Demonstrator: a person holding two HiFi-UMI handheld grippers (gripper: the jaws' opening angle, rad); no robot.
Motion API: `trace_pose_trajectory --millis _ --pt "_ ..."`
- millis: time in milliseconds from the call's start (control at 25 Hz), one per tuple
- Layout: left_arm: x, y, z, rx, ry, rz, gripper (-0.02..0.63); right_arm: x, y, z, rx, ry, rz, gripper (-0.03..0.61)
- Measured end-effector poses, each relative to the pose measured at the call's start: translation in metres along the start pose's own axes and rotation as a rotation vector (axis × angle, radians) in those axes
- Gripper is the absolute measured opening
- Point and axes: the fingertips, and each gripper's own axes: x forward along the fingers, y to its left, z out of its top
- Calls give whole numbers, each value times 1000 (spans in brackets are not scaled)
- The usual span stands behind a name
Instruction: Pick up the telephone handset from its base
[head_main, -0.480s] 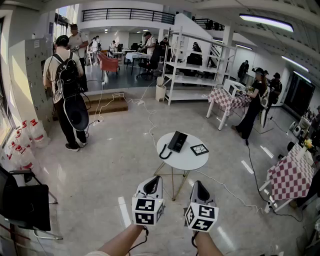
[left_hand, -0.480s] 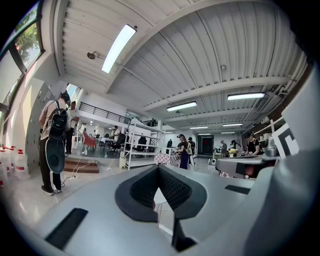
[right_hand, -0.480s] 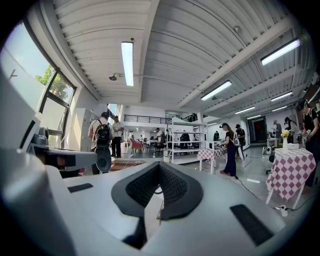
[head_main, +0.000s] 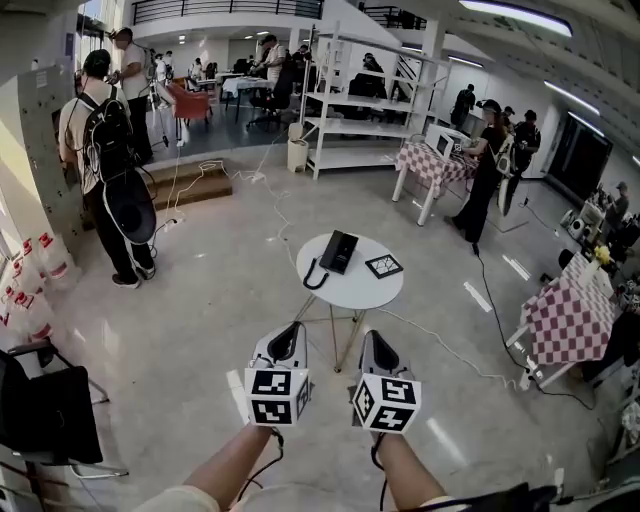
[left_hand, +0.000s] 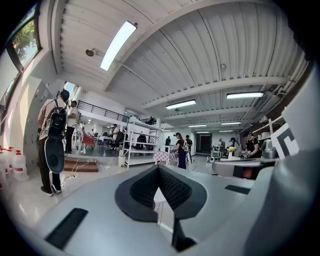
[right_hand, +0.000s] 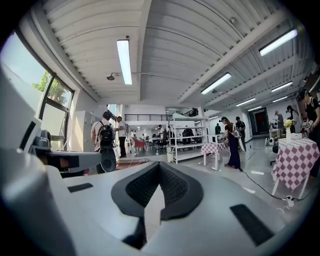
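A black telephone (head_main: 338, 250) lies on a small round white table (head_main: 356, 291), its handset resting on the base and a coiled cord (head_main: 314, 277) hanging toward the table's left edge. Both grippers are held side by side in the air, well short of the table. The left gripper (head_main: 291, 329) and the right gripper (head_main: 371, 337) are shut with nothing between the jaws. In the left gripper view the left gripper's (left_hand: 159, 168) dark pads meet; the right gripper's (right_hand: 159, 165) pads also meet in its own view. Neither touches the phone.
A black-and-white marker tile (head_main: 384, 266) lies right of the phone. Cables (head_main: 445, 345) run over the floor past the table. A black chair (head_main: 45, 415) stands at lower left, a checkered table (head_main: 572, 318) at right, a person with a backpack (head_main: 103, 165) at far left.
The head view has shifted: table and grippers sit a little higher and further left in the picture. Both grippers stay shut and side by side.
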Motion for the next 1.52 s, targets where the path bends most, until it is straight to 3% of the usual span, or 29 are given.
trace_pose_trajectory --millis 440,560,760,1520 --pt "5 -1 -26 22 58 -22 3 -4 -9 -32 32 65 -59 21" --pt "9 -2 -36 -3 69 -21 3 -1 -16 -41 39 77 -72 21" --pt "35 2 -48 -26 106 -2 3 25 -34 -43 42 98 -76 20" --pt "160 16 -40 -15 111 77 3 149 -95 -35 42 115 -14 20"
